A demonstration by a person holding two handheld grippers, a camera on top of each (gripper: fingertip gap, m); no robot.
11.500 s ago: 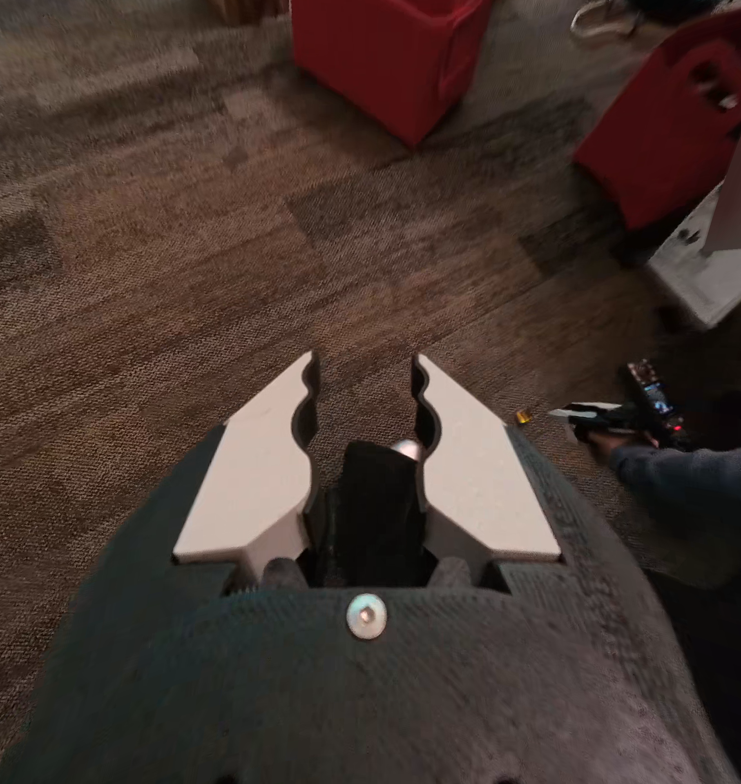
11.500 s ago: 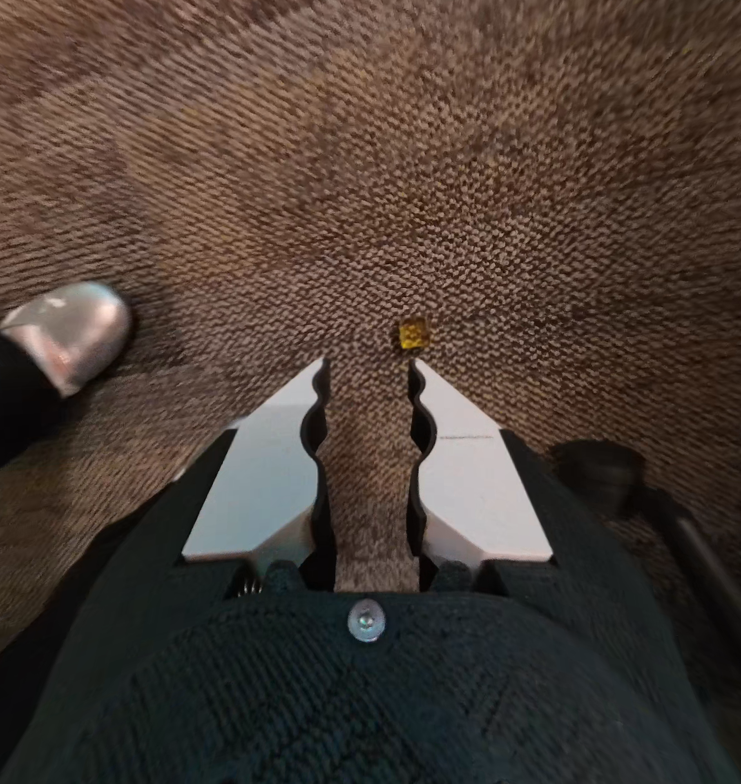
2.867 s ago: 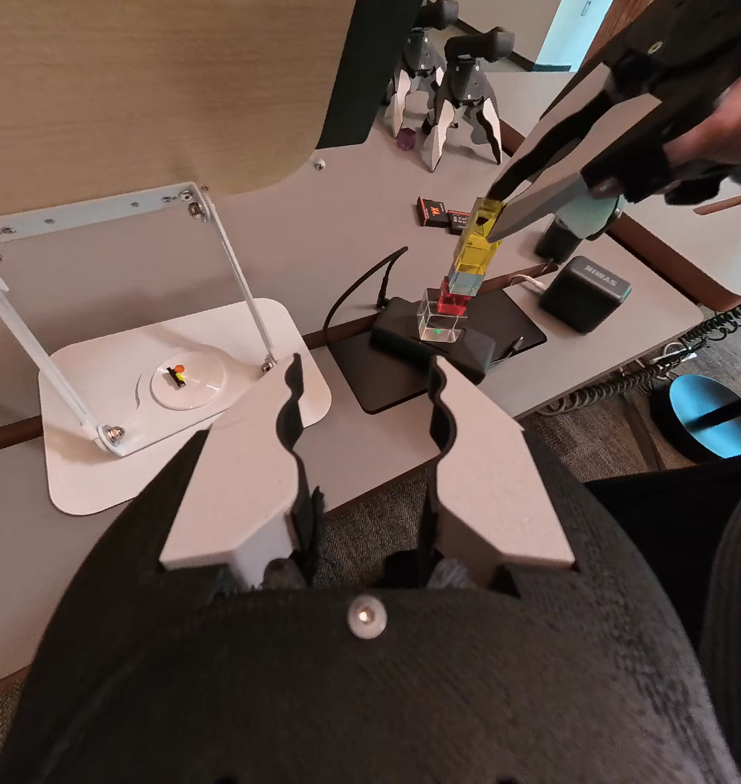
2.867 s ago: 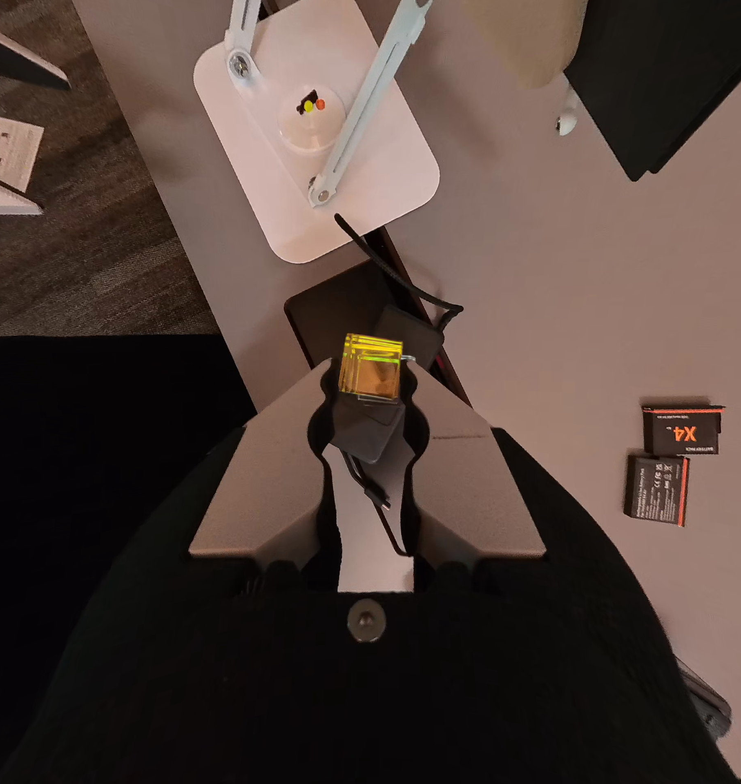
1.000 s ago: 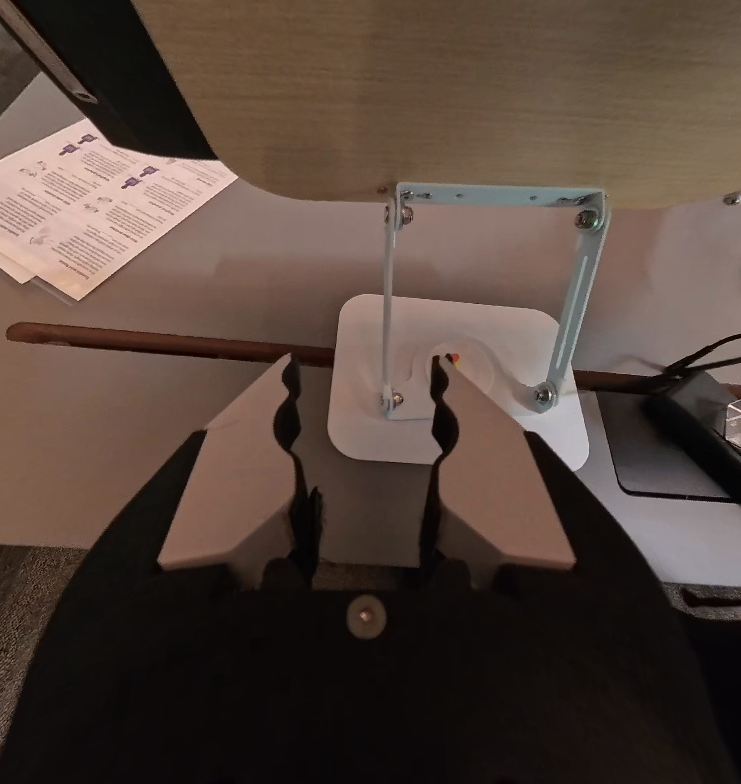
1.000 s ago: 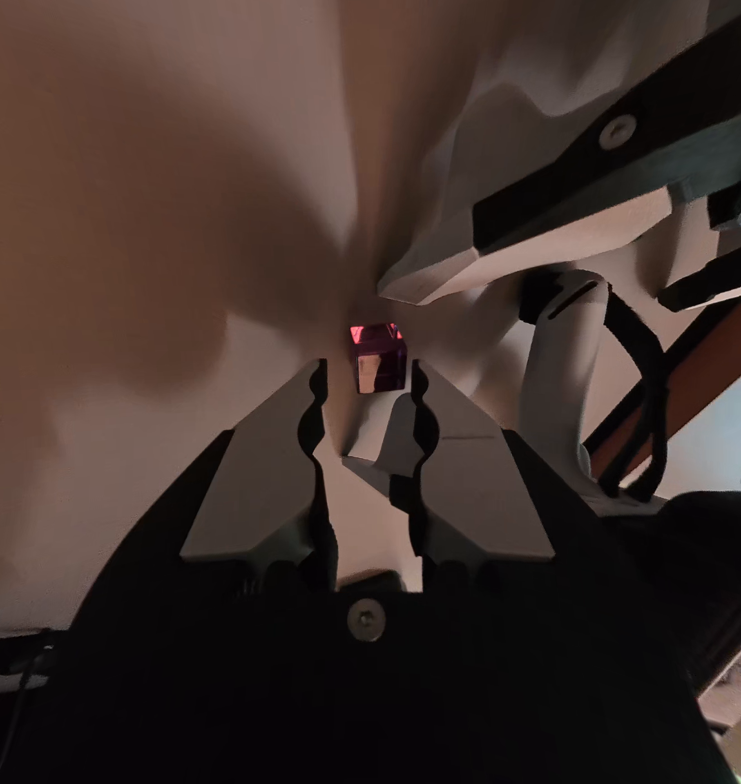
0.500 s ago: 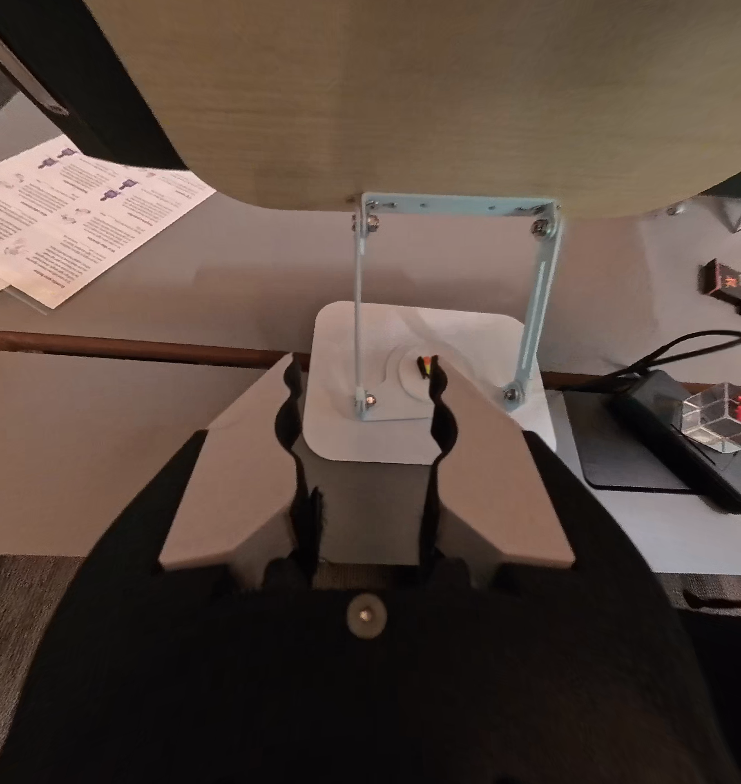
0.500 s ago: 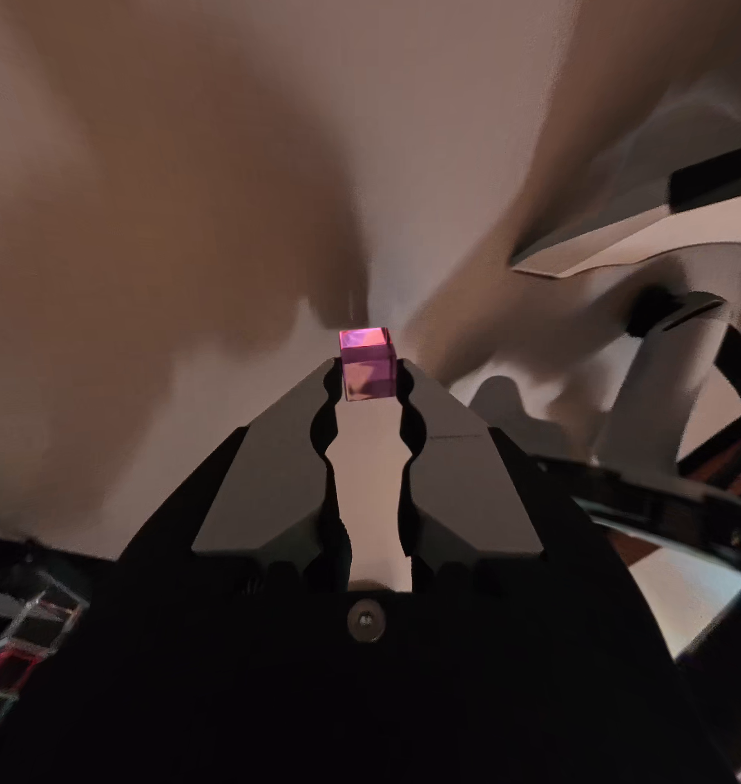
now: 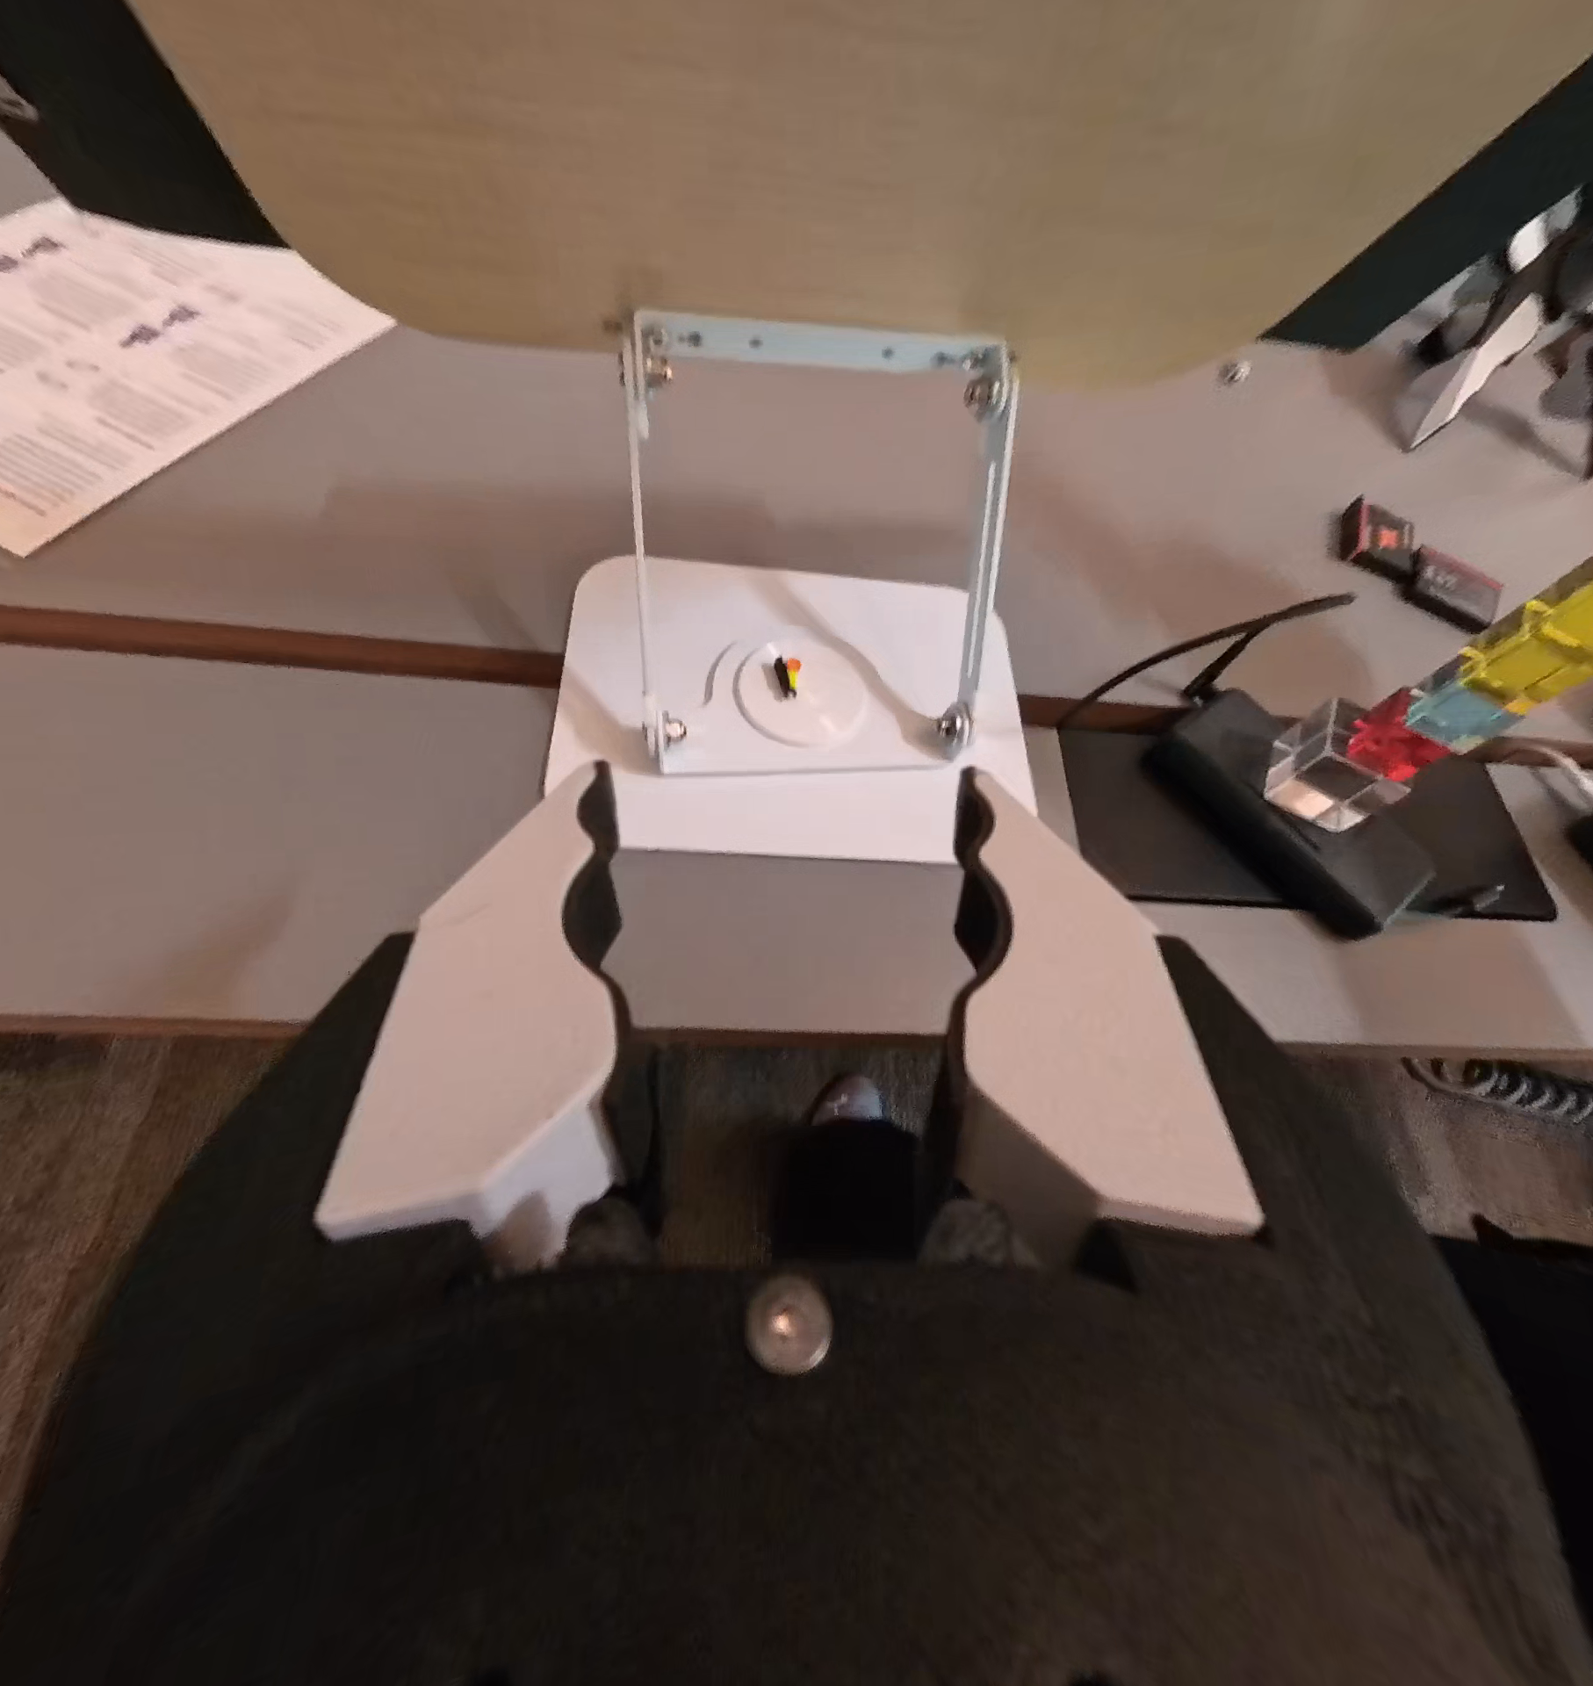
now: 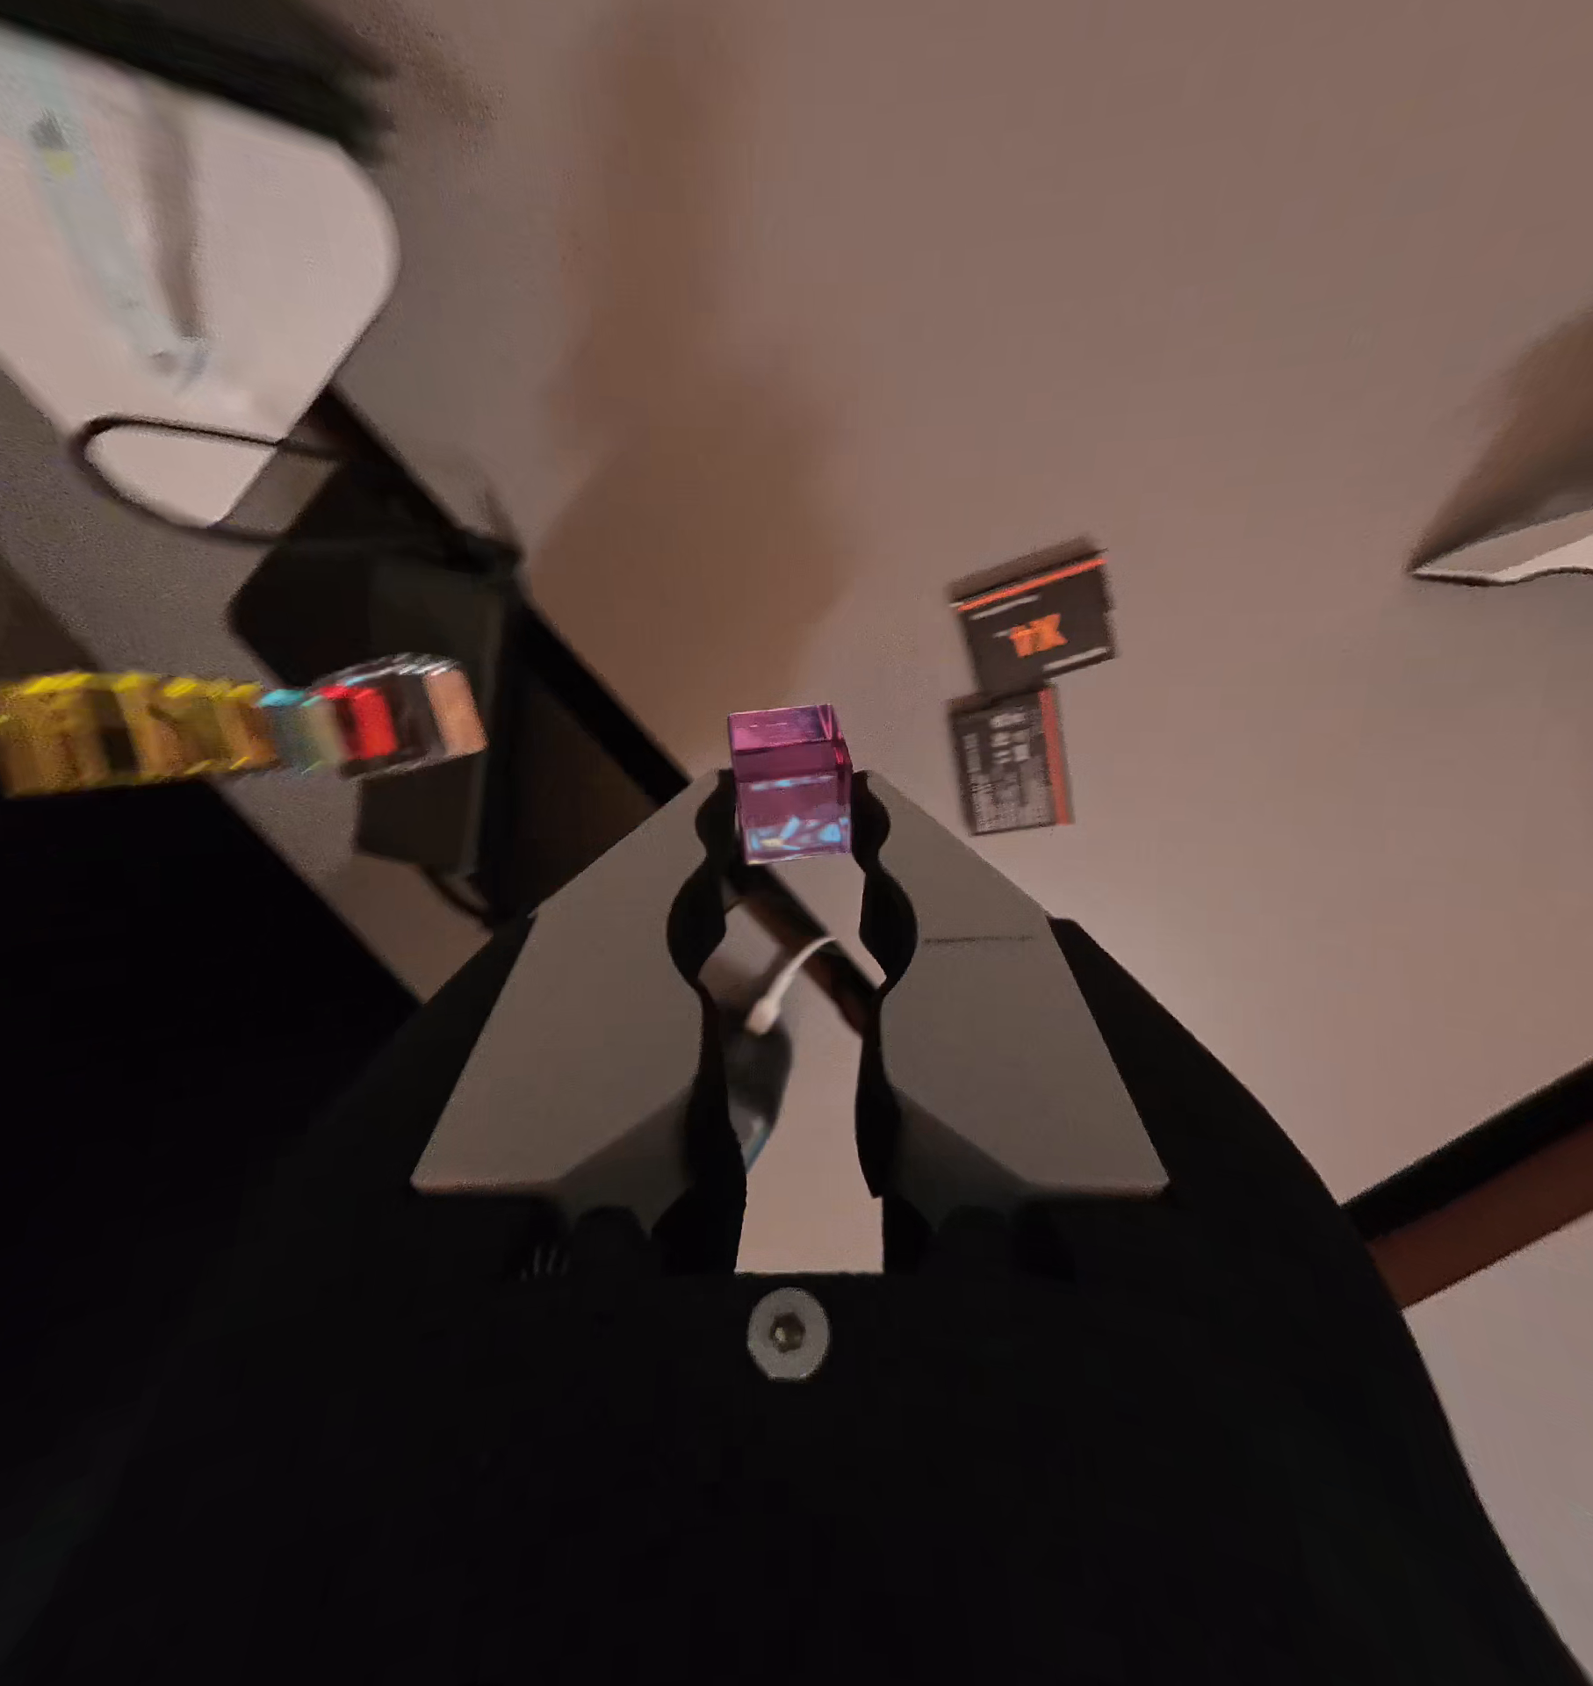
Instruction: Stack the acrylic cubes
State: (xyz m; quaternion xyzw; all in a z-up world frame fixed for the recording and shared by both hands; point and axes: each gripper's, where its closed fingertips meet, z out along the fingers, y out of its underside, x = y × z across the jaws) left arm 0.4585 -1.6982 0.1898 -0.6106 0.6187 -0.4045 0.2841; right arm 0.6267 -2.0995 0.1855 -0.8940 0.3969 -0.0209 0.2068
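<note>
The right tongs (image 10: pixel 791 785) grip a purple translucent cube (image 10: pixel 788 785) at their very tips, a pad pressed on either side, above the grey bench (image 10: pixel 1140 319). A stack of coloured cubes (image 10: pixel 227 725) lies at about 9 o'clock from them, two black packs (image 10: pixel 1021 693) at 2 o'clock. The left tongs (image 9: pixel 784 803) stand wide with nothing between them, a white stand base (image 9: pixel 775 812) at 12 o'clock.

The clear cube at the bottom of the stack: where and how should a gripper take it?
Judging by its shape, grip the clear cube by two opposite flat side faces, coming in level from the open desk-edge side. The red cube and the leaning stack above block any approach from the top.
</note>
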